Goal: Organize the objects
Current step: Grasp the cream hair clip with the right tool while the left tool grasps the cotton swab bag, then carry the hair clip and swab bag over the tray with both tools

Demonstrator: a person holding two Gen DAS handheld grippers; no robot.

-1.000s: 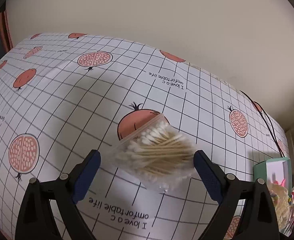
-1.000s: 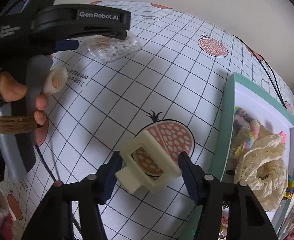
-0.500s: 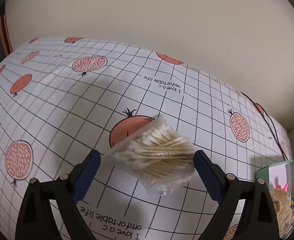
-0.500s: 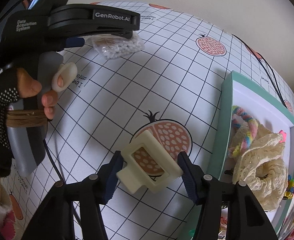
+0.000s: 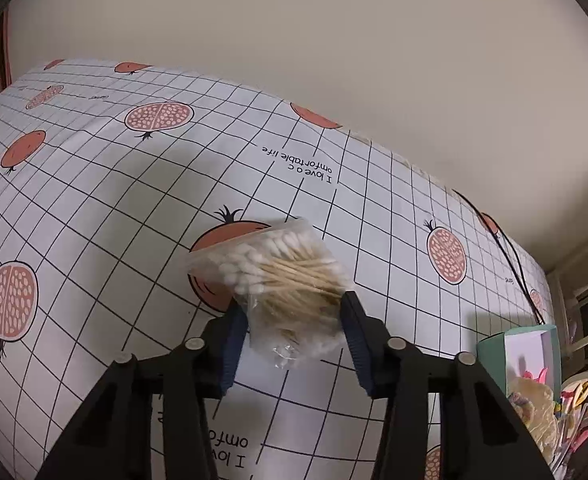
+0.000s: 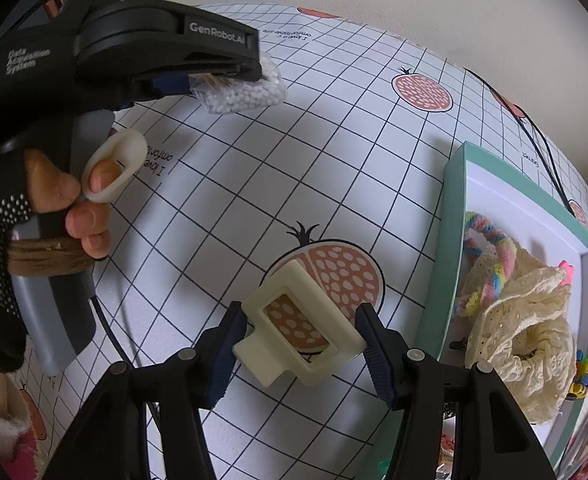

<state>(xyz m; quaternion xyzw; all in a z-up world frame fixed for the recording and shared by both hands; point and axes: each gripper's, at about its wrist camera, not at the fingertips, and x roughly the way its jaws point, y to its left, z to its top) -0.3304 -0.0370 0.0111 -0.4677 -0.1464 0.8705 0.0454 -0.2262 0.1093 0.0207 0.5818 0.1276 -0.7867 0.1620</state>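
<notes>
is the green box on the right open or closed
Open. The green box has no lid on, and its white inside shows a rainbow hair tie and a cream lace scrunchie lying in it.

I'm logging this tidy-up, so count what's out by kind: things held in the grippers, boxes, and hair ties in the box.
Held in a hand-held gripper: 2, the bag of cotton swabs and the cream plastic frame
Boxes: 1, the teal box
Hair ties in the box: 2, the cream lace scrunchie and the pastel rainbow hair tie
Total: 5
</notes>
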